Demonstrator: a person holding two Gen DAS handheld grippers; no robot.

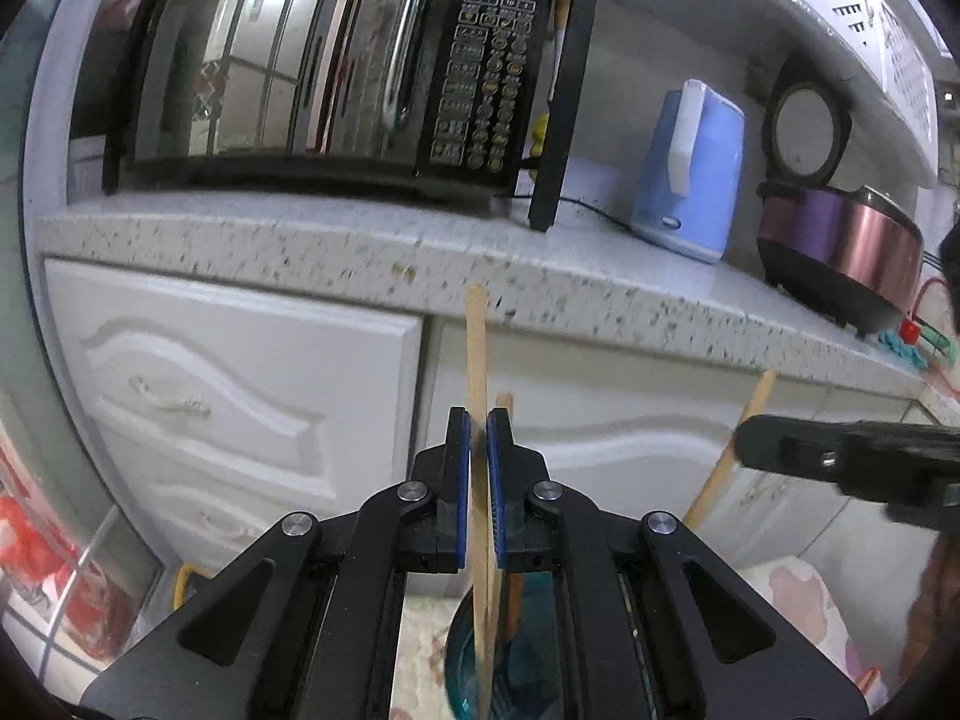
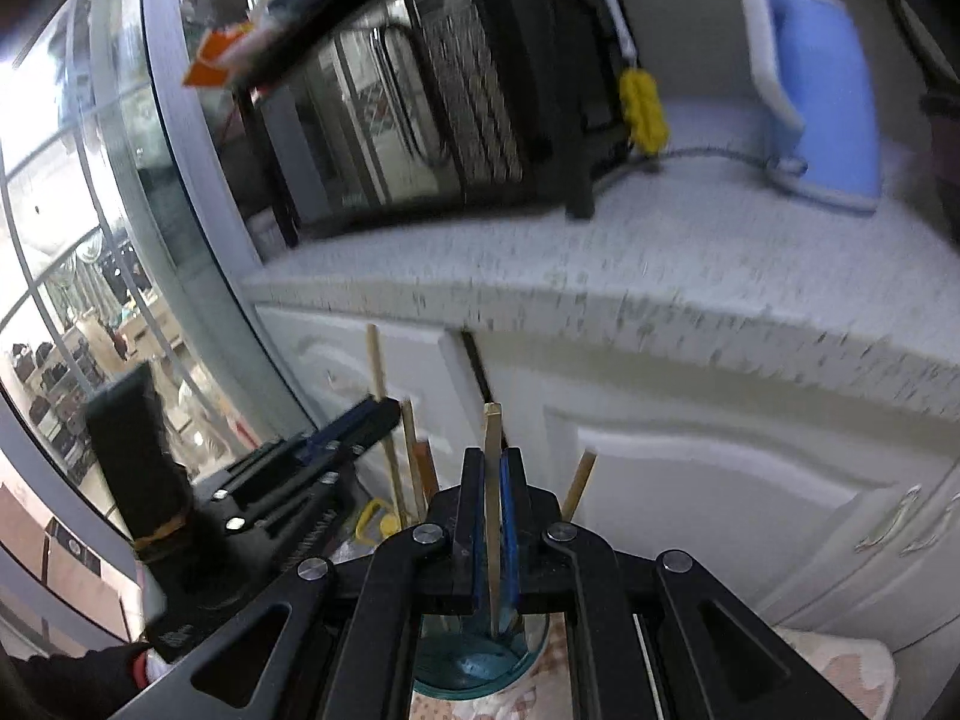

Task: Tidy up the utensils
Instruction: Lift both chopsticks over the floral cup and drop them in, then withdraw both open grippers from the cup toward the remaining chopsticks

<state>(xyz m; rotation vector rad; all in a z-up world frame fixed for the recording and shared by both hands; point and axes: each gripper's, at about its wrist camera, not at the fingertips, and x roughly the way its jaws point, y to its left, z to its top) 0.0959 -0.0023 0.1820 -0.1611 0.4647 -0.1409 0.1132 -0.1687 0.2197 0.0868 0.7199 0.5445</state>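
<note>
My left gripper [image 1: 478,420] is shut on a pale wooden chopstick [image 1: 476,354] that stands upright. Its lower end reaches into a teal glass cup [image 1: 462,672] below the fingers. A second stick [image 1: 506,405] shows just behind the right finger. My right gripper [image 2: 492,459] is shut on another wooden chopstick [image 2: 492,429], upright, its lower end in the same teal cup [image 2: 480,660]. More sticks [image 2: 581,480] lean in the cup beside it. The left gripper [image 2: 336,438] shows at the left of the right wrist view, and the right gripper [image 1: 840,456] shows at the right of the left wrist view.
A speckled countertop [image 1: 420,252] holds a black microwave [image 1: 336,66], a blue kettle [image 1: 690,174] and a purple rice cooker [image 1: 840,246]. White cabinet doors [image 1: 240,396] stand below. The cup stands on a patterned cloth [image 1: 420,648]. A glass door [image 2: 90,240] is at the left.
</note>
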